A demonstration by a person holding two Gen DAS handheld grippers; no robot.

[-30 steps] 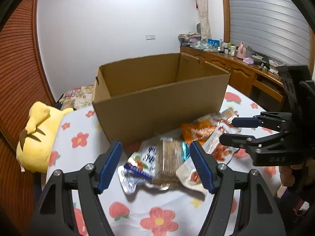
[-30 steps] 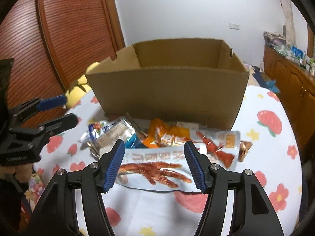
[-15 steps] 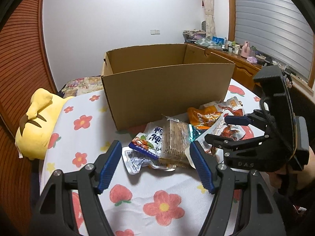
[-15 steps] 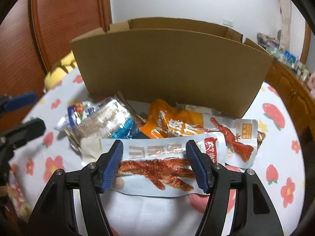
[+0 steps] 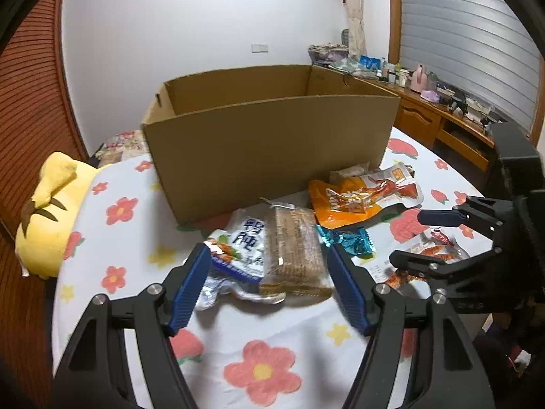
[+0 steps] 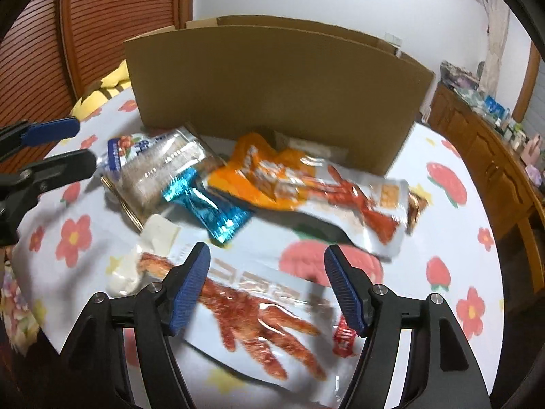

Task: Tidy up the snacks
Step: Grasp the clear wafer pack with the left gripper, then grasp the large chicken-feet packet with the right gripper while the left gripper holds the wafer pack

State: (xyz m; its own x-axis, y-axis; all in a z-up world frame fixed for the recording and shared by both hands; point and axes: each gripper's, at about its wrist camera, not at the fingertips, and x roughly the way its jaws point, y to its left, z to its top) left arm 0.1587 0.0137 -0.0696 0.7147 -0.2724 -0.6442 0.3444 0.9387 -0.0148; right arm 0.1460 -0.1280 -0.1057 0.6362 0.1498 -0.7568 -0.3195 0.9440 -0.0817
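Left wrist view: left gripper point(image 5: 269, 289) spread wide, nothing pinched, poised just in front of the cardboard box point(image 5: 272, 146), straddling the wafer pack point(image 5: 294, 254) that overlaps the blue-and-white pouch point(image 5: 238, 248). Orange pouch point(image 5: 344, 204) and small teal wrapper point(image 5: 347, 240) closer to the box's right corner. Right gripper point(image 5: 405, 238) well right of the box, tongs parted, empty.

Right wrist view: tongs apart over the chicken-feet pouch point(image 6: 259, 306), nearer than the rest of the pile in front of the box; whether it already touches the film, hard to tell through the blur. Second chicken-feet pouch point(image 6: 357, 201) flat near the box's right corner.

Probably light, floppy, slick film all round; wafers stiff but brittle. Best pinched at a sealed edge or across the narrow width, gently on the wafers.
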